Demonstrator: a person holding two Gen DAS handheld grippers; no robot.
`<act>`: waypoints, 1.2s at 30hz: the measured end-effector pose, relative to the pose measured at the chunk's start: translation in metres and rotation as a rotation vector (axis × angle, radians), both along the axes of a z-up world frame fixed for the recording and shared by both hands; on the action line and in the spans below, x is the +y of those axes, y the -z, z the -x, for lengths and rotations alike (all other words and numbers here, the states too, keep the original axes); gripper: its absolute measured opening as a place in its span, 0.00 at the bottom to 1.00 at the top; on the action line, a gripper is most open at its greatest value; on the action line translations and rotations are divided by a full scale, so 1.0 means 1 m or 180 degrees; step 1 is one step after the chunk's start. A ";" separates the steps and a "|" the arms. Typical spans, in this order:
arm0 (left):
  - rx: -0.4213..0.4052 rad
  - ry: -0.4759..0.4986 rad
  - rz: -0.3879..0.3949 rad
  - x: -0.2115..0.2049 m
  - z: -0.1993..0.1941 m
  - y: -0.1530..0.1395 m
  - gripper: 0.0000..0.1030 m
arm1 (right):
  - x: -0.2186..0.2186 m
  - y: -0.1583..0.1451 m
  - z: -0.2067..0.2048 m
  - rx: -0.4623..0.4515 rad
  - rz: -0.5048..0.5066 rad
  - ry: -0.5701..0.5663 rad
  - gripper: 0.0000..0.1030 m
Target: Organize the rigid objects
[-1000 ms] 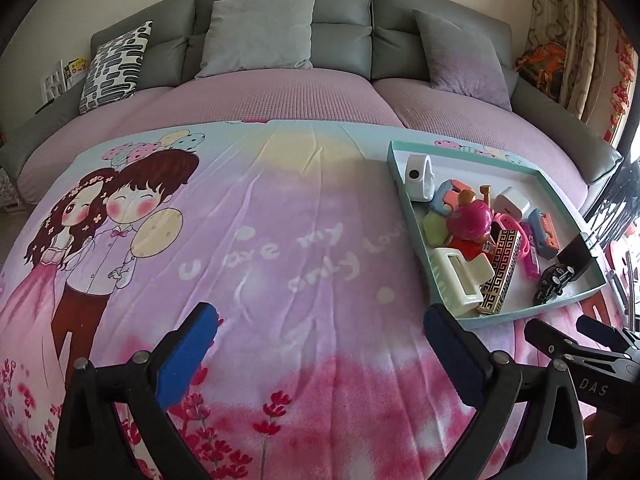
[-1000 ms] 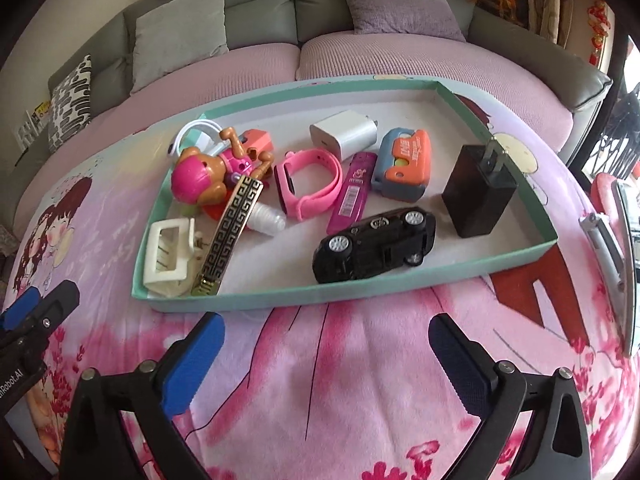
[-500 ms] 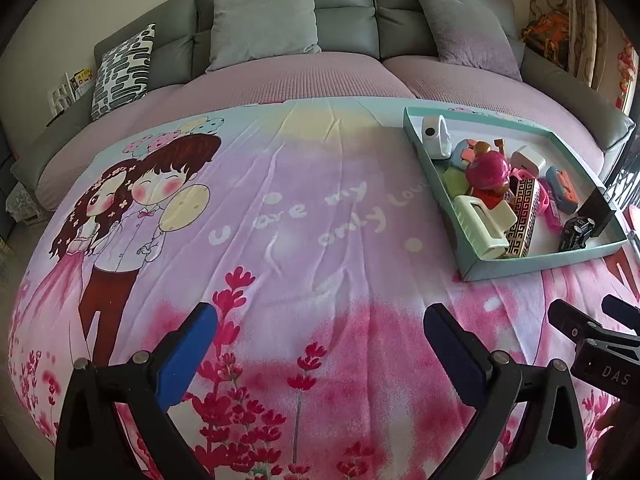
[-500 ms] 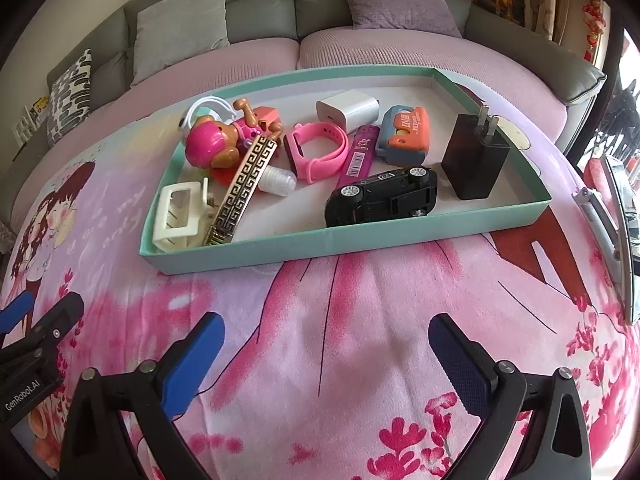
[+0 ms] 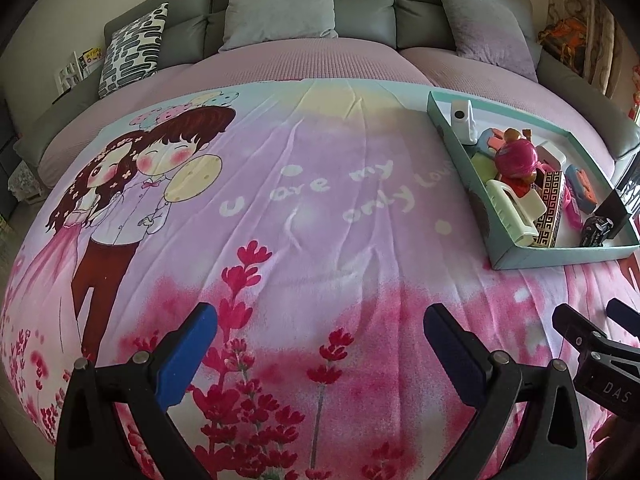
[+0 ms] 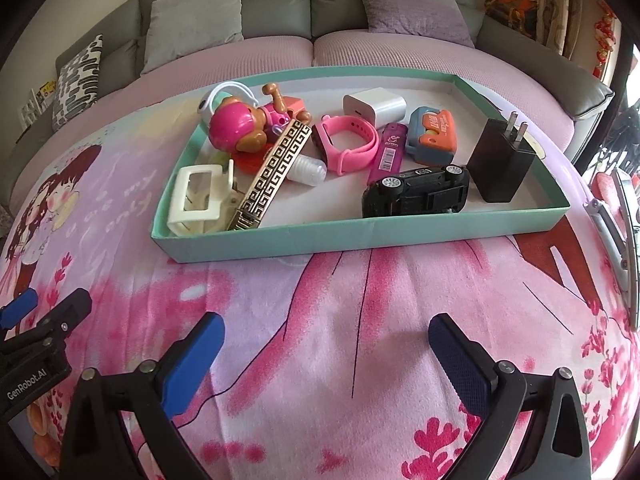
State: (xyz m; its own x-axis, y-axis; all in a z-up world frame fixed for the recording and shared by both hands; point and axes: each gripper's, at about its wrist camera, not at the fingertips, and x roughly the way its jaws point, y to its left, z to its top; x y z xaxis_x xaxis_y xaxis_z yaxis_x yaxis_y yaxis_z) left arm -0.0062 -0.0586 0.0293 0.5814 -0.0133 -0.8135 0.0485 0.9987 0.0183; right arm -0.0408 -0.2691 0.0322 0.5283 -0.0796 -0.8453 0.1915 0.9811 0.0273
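A teal tray (image 6: 360, 236) rests on the printed blanket and holds several rigid items: a black toy car (image 6: 416, 192), a black plug charger (image 6: 500, 164), a pink watch band (image 6: 348, 152), a white charger (image 6: 374, 105), a pink puppy toy (image 6: 240, 128), a cream hair clip (image 6: 200, 200) and a gold patterned bar (image 6: 272, 172). My right gripper (image 6: 326, 340) hovers open over the blanket in front of the tray, empty. My left gripper (image 5: 320, 332) is open and empty, left of the tray (image 5: 560, 254).
The cartoon blanket (image 5: 300, 200) covers a round purple bed. Grey cushions (image 5: 280, 4) and a patterned pillow (image 5: 132, 50) line the grey headboard behind. A metal rail (image 6: 616, 240) stands at the right edge. Each gripper shows in the other's view near the bottom corner.
Both grippers have pulled back toward the near edge of the bed, so the tray looks farther away in both views. Both stay open and empty.
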 end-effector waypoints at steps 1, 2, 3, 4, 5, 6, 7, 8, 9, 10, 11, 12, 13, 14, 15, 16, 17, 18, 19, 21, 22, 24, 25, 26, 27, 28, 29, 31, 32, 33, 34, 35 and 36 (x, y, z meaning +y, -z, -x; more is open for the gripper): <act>0.0001 -0.0004 0.0011 0.001 0.000 0.000 1.00 | 0.000 0.000 0.000 0.0002 0.0004 0.0005 1.00; 0.0003 -0.0008 0.0023 0.001 0.000 0.001 1.00 | 0.000 0.001 0.000 0.0003 0.0007 0.0009 1.00; 0.0007 -0.0009 0.0029 0.001 0.000 0.001 1.00 | -0.001 0.001 0.000 0.0004 0.0008 0.0011 1.00; 0.0009 -0.0012 0.0028 0.002 -0.001 0.001 1.00 | -0.001 0.001 0.000 0.0001 0.0006 0.0010 1.00; 0.0009 -0.0014 0.0023 0.001 0.000 0.001 1.00 | -0.002 0.002 -0.001 0.0000 0.0003 0.0007 1.00; 0.0008 -0.0011 0.0024 0.001 -0.001 0.001 1.00 | -0.002 0.003 -0.001 0.0000 0.0004 0.0007 1.00; 0.0005 -0.0005 0.0027 0.001 -0.001 0.001 1.00 | -0.002 0.004 -0.001 0.0004 0.0006 0.0007 1.00; -0.0001 -0.0002 0.0028 0.001 -0.001 0.001 1.00 | -0.002 0.004 -0.001 0.0003 0.0004 0.0006 1.00; -0.0011 0.0004 0.0030 0.001 -0.001 0.000 1.00 | -0.002 0.004 -0.002 0.0002 0.0003 0.0004 1.00; -0.0015 0.0012 0.0040 0.000 -0.001 0.000 1.00 | -0.002 0.004 -0.003 0.0004 0.0006 0.0002 1.00; -0.0018 0.0023 0.0061 0.000 -0.002 0.000 1.00 | -0.002 0.003 -0.003 0.0003 0.0013 -0.0001 1.00; -0.0024 0.0033 0.0076 0.000 -0.002 0.000 1.00 | -0.001 0.003 -0.004 0.0011 0.0020 -0.0003 1.00; -0.0028 0.0037 0.0077 -0.001 -0.002 -0.001 1.00 | -0.001 0.003 -0.004 0.0017 0.0025 -0.0006 1.00; -0.0029 0.0039 0.0066 -0.001 -0.003 -0.001 1.00 | -0.001 0.003 -0.005 0.0022 0.0033 -0.0008 1.00; -0.0033 0.0044 0.0060 -0.002 -0.003 -0.001 1.00 | 0.000 0.004 -0.005 0.0030 0.0048 -0.0008 1.00; -0.0043 0.0051 0.0058 -0.002 -0.002 -0.002 1.00 | 0.000 0.004 -0.006 0.0034 0.0068 -0.0007 1.00; -0.0053 0.0063 0.0058 -0.003 -0.002 -0.002 1.00 | 0.001 0.004 -0.007 0.0029 0.0088 -0.0007 1.00; -0.0064 0.0074 0.0057 -0.003 -0.002 -0.003 1.00 | 0.001 0.003 -0.007 0.0019 0.0103 -0.0006 1.00; -0.0078 0.0081 0.0051 -0.004 -0.001 -0.004 1.00 | 0.000 0.002 -0.008 0.0013 0.0115 -0.0002 1.00; -0.0100 0.0099 0.0054 -0.006 -0.001 -0.006 1.00 | 0.000 0.000 -0.009 -0.0001 0.0135 0.0010 1.00; -0.0114 0.0110 0.0055 -0.007 -0.001 -0.007 1.00 | -0.001 -0.001 -0.009 -0.0005 0.0144 0.0012 1.00; -0.0123 0.0124 0.0034 -0.009 -0.002 -0.007 1.00 | -0.002 -0.002 -0.010 -0.0019 0.0155 0.0010 1.00; -0.0133 0.0134 0.0027 -0.010 -0.002 -0.007 1.00 | -0.003 -0.003 -0.011 -0.0024 0.0159 0.0009 1.00; -0.0135 0.0140 0.0021 -0.010 -0.002 -0.008 1.00 | -0.003 -0.004 -0.012 -0.0030 0.0164 0.0010 1.00; -0.0139 0.0144 0.0017 -0.010 -0.002 -0.008 1.00 | -0.004 -0.005 -0.012 -0.0033 0.0169 0.0009 1.00; -0.0146 0.0145 0.0018 -0.011 -0.002 -0.008 1.00 | -0.004 -0.005 -0.013 -0.0035 0.0175 0.0009 1.00; -0.0153 0.0141 0.0019 -0.011 -0.002 -0.009 1.00 | -0.004 -0.005 -0.013 -0.0035 0.0178 0.0010 1.00; -0.0171 0.0133 0.0025 -0.010 -0.002 -0.010 1.00 | -0.004 -0.005 -0.012 -0.0035 0.0177 0.0009 1.00; -0.0175 0.0126 0.0031 -0.009 -0.003 -0.011 1.00 | -0.004 -0.006 -0.012 -0.0037 0.0177 0.0008 1.00; -0.0184 0.0122 0.0033 -0.009 -0.003 -0.011 1.00 | -0.005 -0.006 -0.011 -0.0043 0.0180 0.0001 1.00; -0.0189 0.0118 0.0034 -0.009 -0.003 -0.011 1.00 | -0.006 -0.007 -0.012 -0.0051 0.0185 -0.0007 1.00; -0.0191 0.0112 0.0038 -0.009 -0.003 -0.011 1.00 | -0.006 -0.006 -0.010 -0.0056 0.0197 -0.0008 1.00; -0.0195 0.0104 0.0034 -0.008 -0.003 -0.011 1.00 | -0.007 -0.007 -0.010 -0.0063 0.0212 -0.0008 1.00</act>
